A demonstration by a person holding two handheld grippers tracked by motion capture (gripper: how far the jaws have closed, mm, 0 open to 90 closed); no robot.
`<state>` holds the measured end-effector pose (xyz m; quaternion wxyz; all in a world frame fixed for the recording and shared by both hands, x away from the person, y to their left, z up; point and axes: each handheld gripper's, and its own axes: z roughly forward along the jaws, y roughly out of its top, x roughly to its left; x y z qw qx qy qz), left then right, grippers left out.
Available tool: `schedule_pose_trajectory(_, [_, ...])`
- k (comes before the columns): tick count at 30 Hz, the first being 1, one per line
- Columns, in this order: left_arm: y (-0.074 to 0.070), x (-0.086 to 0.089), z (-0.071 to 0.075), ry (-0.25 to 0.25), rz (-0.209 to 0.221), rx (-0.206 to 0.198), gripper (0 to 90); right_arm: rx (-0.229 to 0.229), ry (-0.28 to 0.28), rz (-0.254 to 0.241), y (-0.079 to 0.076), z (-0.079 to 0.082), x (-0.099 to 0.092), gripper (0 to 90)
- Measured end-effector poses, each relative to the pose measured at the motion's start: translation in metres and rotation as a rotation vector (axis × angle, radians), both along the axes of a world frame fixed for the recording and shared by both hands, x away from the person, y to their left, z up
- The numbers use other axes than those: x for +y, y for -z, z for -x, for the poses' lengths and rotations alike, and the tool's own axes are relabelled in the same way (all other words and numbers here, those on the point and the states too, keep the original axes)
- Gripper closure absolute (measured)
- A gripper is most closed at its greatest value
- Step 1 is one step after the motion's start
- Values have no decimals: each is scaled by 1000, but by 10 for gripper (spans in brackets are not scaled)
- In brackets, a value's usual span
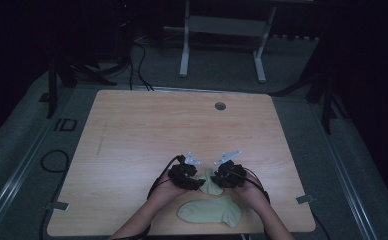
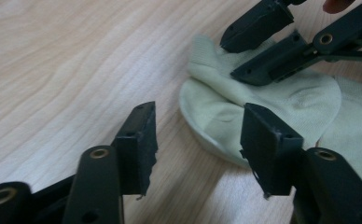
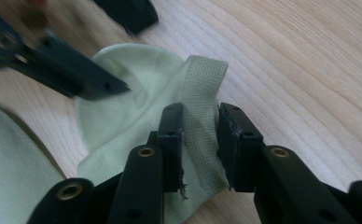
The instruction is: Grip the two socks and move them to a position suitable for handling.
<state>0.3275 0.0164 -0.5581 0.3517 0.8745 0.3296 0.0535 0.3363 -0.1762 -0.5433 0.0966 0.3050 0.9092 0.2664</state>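
Socks are the job here: a pale green pair lies near the front edge of the counter (image 1: 132, 125), one sock (image 1: 211, 211) flat and closest to the person, the other sock (image 1: 211, 181) bunched just beyond it, between the two hands. The work looks to be at the gathering stage, with the bunched sock being taken up for folding or pairing. The right tongs (image 3: 198, 135) stand narrow, their pads pressed on the ribbed cuff (image 3: 202, 93). The left tongs (image 2: 198, 140) stand half open over the rounded end of that sock, one jaw above bare wood, gripping nothing yet. Next, I judge, the left tongs must settle onto the cloth and pinch it without dragging it off. Both forearms reach in from the near edge, wrists angled inward, tongs tipped down and almost meeting.
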Motion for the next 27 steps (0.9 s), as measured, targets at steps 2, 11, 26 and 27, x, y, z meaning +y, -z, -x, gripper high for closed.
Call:
schedule_pose_trajectory(2, [0,-2,-1,11,3,-5,532,7,1,-8,0,0,0,738])
schedule_pose_trajectory(11, [-2,-6,2,-8,11,-23,877,-22,-8,12,0,4,5,842])
schedule_pose_trajectory(26, [-50,43,15,-165,94,-168,885,-121,95,-106,-48,5,-24,845])
schedule_pose_trajectory(27, [-51,46,15,-176,97,-174,885,-119,104,-112,-50,4,-28,845])
